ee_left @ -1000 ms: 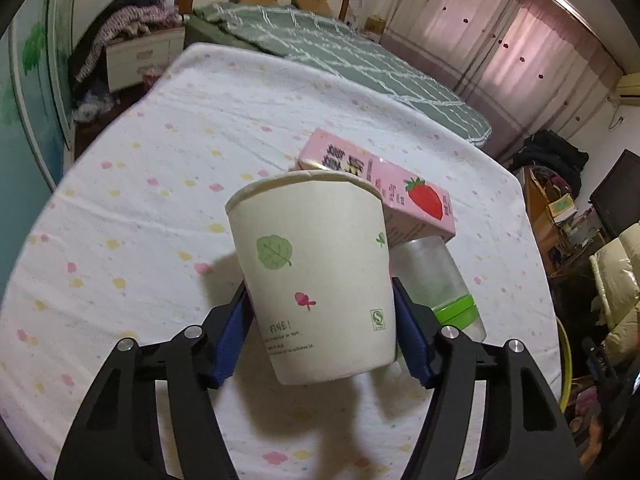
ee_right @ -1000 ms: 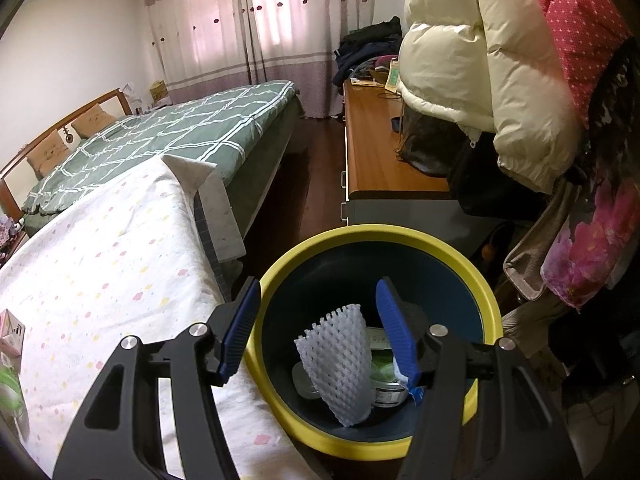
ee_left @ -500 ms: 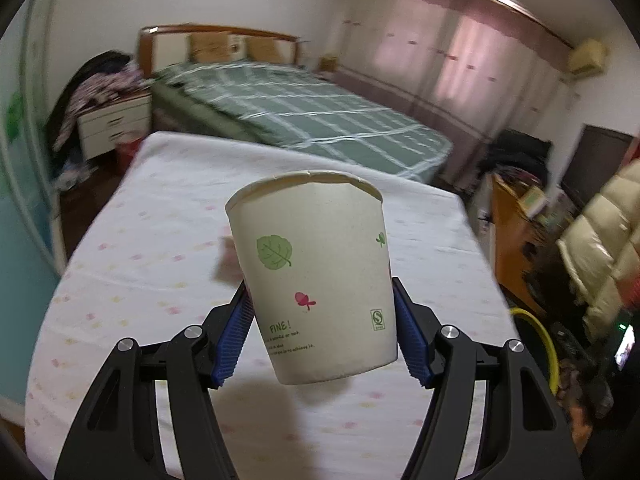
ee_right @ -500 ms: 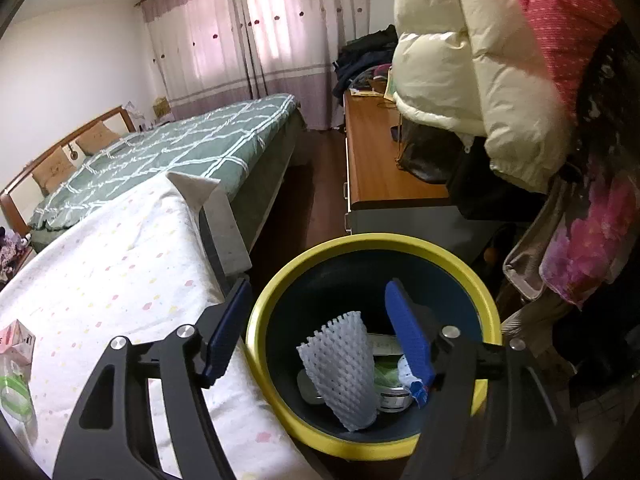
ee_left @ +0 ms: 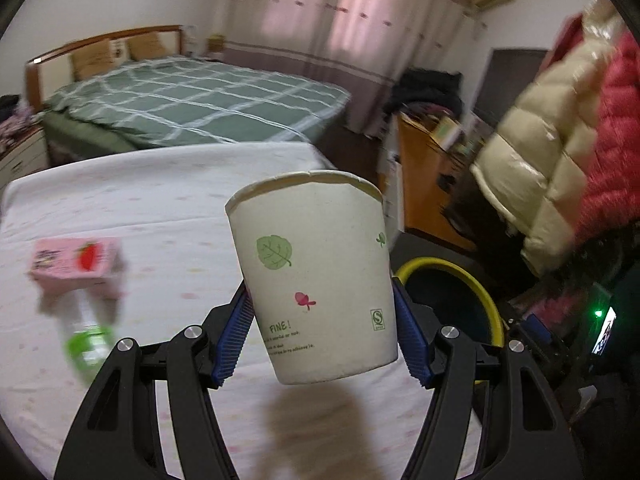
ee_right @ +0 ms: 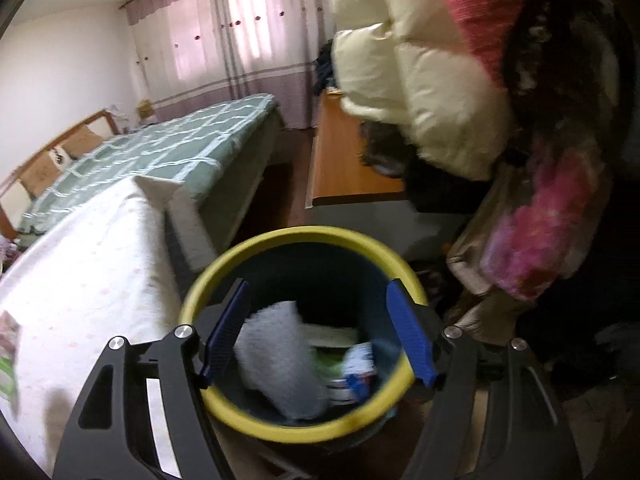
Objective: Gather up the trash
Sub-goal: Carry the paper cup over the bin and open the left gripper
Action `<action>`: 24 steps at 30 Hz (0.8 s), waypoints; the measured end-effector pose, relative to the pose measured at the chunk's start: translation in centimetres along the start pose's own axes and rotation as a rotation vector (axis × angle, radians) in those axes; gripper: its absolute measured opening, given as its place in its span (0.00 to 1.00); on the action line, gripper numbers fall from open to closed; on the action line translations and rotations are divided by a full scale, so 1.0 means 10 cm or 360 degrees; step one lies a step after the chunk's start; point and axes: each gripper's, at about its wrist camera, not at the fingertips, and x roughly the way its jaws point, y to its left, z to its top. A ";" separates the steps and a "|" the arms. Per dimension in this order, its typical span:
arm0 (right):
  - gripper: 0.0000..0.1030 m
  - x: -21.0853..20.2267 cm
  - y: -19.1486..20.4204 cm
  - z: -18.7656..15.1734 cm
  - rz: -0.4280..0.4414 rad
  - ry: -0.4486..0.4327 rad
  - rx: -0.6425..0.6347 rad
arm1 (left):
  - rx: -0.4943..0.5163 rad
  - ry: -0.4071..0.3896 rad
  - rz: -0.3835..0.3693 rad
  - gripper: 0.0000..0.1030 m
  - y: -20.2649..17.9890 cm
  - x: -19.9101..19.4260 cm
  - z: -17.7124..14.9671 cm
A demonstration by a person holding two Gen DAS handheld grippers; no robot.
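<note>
My left gripper (ee_left: 322,338) is shut on a cream paper cup (ee_left: 312,276) with a green leaf print, held upright above the white spotted tablecloth (ee_left: 160,208). A pink strawberry carton (ee_left: 76,264) and a clear bottle with a green cap (ee_left: 86,340) lie on the cloth at the left. The yellow-rimmed dark bin (ee_left: 452,296) shows just right of the cup. My right gripper (ee_right: 316,328) is open and empty above the bin (ee_right: 224,404), which holds a white foam net (ee_right: 280,364) and other scraps.
A green checked bed (ee_left: 192,100) lies behind the table. An orange wooden desk (ee_right: 344,160) and hanging cream and red puffer jackets (ee_right: 420,80) crowd the right side beside the bin. The table's corner (ee_right: 156,188) sits left of the bin.
My left gripper has swung right with the cup, so the carton and bottle now lie at the left and the bin has come into view. My right gripper has opened wider over the bin.
</note>
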 end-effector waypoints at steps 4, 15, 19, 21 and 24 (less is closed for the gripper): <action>0.66 -0.01 -0.27 -0.04 -0.0005 0.0029 0.0050 | 0.0120 0.0080 -0.0077 0.64 -0.53 0.32 0.00; 0.67 -0.26 -0.87 -0.08 -0.0046 -0.0027 0.0170 | 0.0372 0.0410 -0.0251 0.64 -1.68 1.35 -0.24; 0.68 -0.35 -1.02 -0.06 -0.0071 -0.0061 0.0194 | 0.0404 0.0495 -0.0255 0.65 -1.91 1.61 -0.33; 0.69 -0.37 -1.07 -0.05 -0.0078 -0.0069 0.0210 | 0.0405 0.0519 -0.0253 0.65 -1.97 1.71 -0.35; 0.70 -0.38 -1.13 -0.05 -0.0083 -0.0070 0.0220 | 0.0421 0.0528 -0.0235 0.78 -2.04 1.82 -0.38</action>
